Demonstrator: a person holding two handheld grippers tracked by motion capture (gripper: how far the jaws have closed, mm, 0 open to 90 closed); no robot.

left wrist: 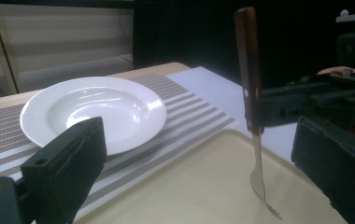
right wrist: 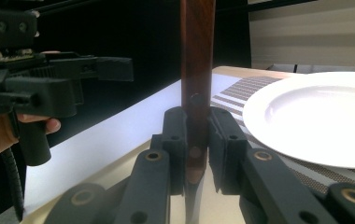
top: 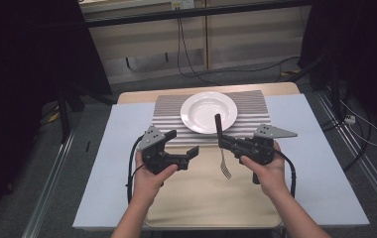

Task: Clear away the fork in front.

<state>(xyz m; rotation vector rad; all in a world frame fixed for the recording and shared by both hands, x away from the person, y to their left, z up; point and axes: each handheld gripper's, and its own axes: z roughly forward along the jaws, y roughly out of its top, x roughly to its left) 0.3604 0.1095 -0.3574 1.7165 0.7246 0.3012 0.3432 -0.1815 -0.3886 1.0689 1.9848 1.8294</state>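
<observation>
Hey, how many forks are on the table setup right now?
1. The fork is clamped by its wooden handle in the right gripper, upright with tines down over the beige tray, just in front of the white plate. No others visible.

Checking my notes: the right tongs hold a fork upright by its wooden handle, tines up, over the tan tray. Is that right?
Not quite: the fork points tines down, as the left gripper view shows. The right tongs do clamp its wooden handle, upright, over the tan tray.
</observation>
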